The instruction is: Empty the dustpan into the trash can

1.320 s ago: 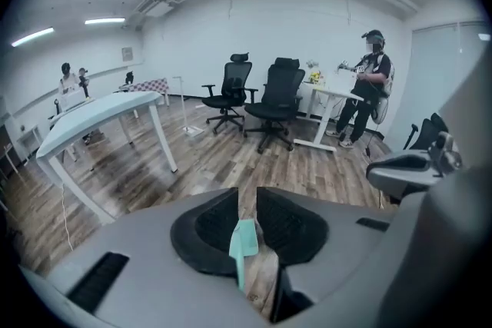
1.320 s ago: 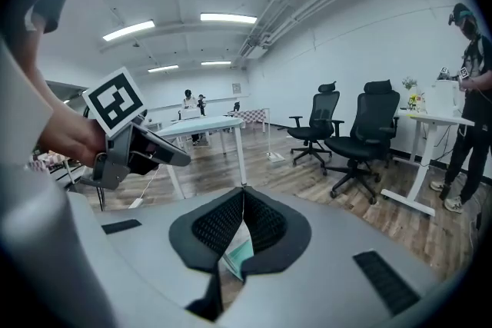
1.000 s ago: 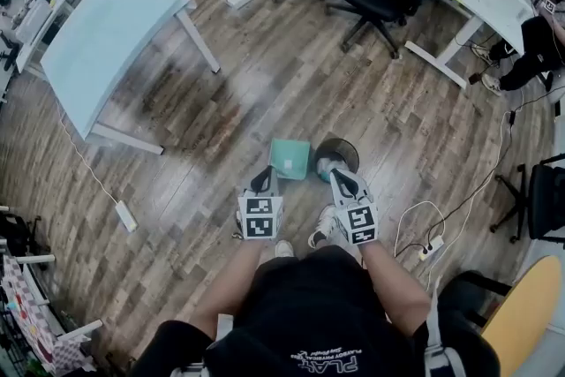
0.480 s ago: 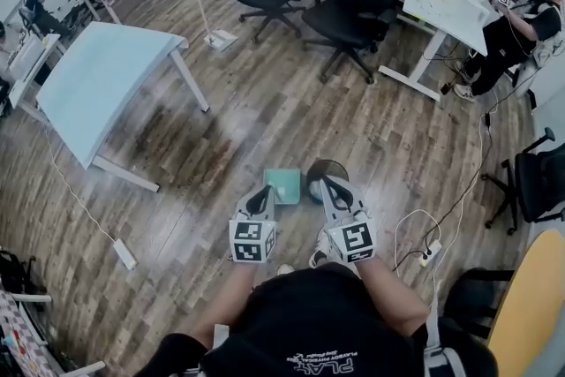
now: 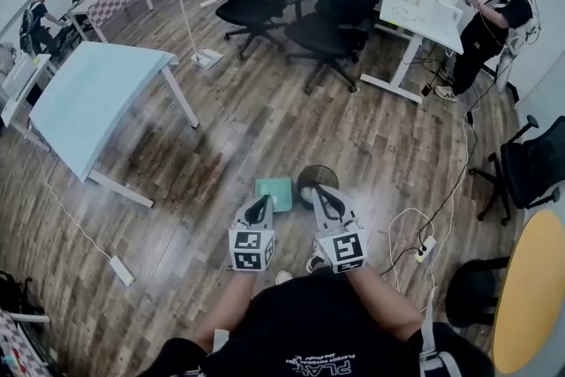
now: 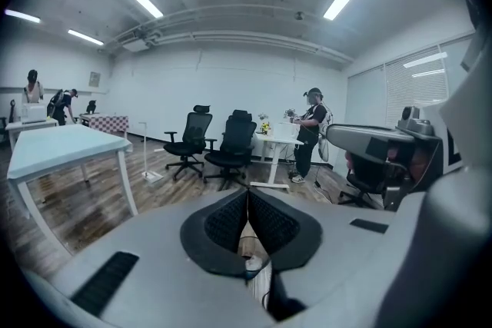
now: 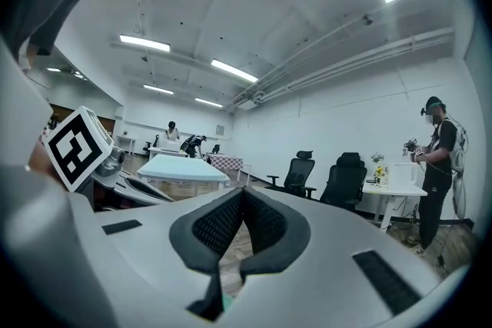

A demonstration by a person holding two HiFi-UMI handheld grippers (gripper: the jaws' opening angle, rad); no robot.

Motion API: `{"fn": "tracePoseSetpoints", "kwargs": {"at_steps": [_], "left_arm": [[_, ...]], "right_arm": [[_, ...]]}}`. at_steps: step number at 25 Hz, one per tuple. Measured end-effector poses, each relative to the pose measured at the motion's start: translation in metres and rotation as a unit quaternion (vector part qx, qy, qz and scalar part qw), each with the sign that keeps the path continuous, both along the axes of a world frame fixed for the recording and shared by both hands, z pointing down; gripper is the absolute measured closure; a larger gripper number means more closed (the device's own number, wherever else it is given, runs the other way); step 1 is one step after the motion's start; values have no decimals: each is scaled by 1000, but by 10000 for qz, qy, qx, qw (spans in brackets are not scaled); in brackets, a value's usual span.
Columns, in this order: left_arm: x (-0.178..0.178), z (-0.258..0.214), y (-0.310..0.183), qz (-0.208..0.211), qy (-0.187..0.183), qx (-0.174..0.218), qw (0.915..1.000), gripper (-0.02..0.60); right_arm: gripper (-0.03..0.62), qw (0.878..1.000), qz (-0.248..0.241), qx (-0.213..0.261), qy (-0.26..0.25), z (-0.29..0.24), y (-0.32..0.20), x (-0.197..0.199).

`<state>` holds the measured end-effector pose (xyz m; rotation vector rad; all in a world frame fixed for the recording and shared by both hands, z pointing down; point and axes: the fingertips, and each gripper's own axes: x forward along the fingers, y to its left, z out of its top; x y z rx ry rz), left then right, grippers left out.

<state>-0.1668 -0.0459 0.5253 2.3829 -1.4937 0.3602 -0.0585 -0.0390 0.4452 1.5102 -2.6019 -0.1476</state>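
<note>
Dustpan (image 5: 275, 192) lies flat on the wood floor (image 5: 221, 137), just left of the round dark trash can (image 5: 318, 177) and close to it, perhaps touching. Neither gripper holds it. The left gripper (image 5: 261, 204) hangs above its near edge with its jaws pressed together on nothing. The right gripper (image 5: 319, 192) hangs over the near rim of the can, likewise closed and empty.

From above the pan looks almost square, so no long axis stands out. No handle can be made out; it may sit under the left gripper. If so, the pan's mouth would face far, away from the person, but that is a guess. Whether anything lies in the pan is too small to tell.

Several things could go wrong from here:
- With both jaws closed, a reach down would only push the pan across the floor instead of taking it.
- A grip on a thin edge could let the pan tip early and spill beside the can.
- The can looks light and narrow-mouthed, so a knock from the pan's rim might topple it, or debris could fall outside the mouth.
</note>
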Motion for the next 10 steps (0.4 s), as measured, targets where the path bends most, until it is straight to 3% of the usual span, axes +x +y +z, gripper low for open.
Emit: {"fn": "tracePoseSetpoints", "kwargs": {"at_steps": [5, 10], "left_arm": [[8, -8, 12, 36, 32, 134, 9999, 557], [28, -22, 12, 19, 130, 283, 9995, 557]], "right_arm": [[571, 10000, 78, 2, 11, -2, 14, 9], [571, 9989, 250, -110, -391, -3, 14, 39]]}}
